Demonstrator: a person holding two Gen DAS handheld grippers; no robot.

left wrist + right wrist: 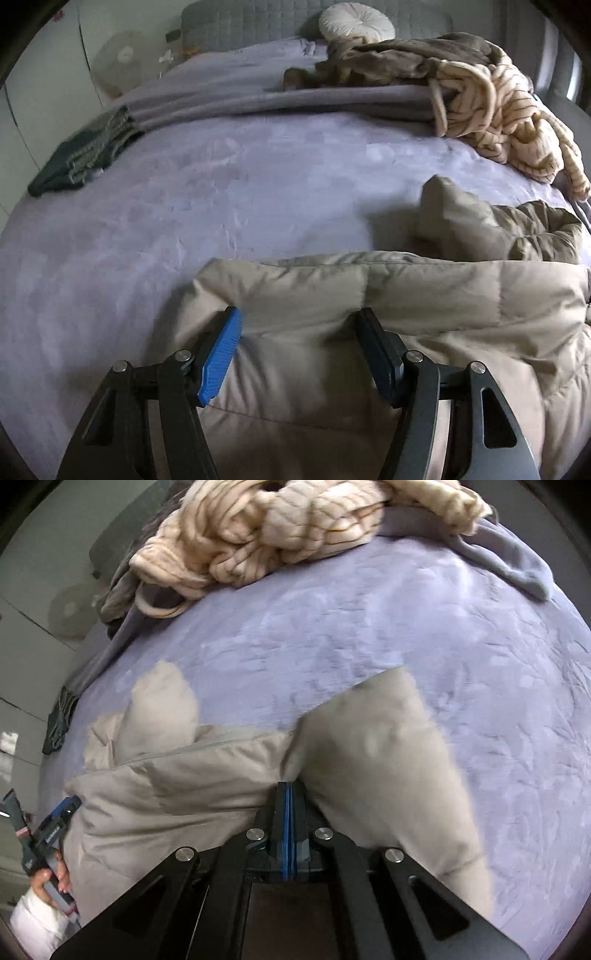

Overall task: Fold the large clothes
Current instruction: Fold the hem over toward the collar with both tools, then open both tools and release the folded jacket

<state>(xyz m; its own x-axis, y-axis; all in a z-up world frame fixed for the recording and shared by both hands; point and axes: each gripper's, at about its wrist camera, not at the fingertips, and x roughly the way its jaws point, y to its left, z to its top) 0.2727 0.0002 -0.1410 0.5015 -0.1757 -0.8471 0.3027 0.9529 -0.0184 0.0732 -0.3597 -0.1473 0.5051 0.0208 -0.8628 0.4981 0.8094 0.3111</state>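
A beige puffer jacket (369, 295) lay on the lavender bed (221, 184), at its near edge. The left gripper (299, 328) stood spread astride a bulging fold of the jacket, its pads at the fabric; whether they pressed it could not be told. The right gripper (287, 794) was pressed together at the jacket's edge beside a sleeve (388, 757); a pinch could not be confirmed. Beyond the jacket lay a cream robe (498, 122); far left of it, dark folded clothes (85, 151).
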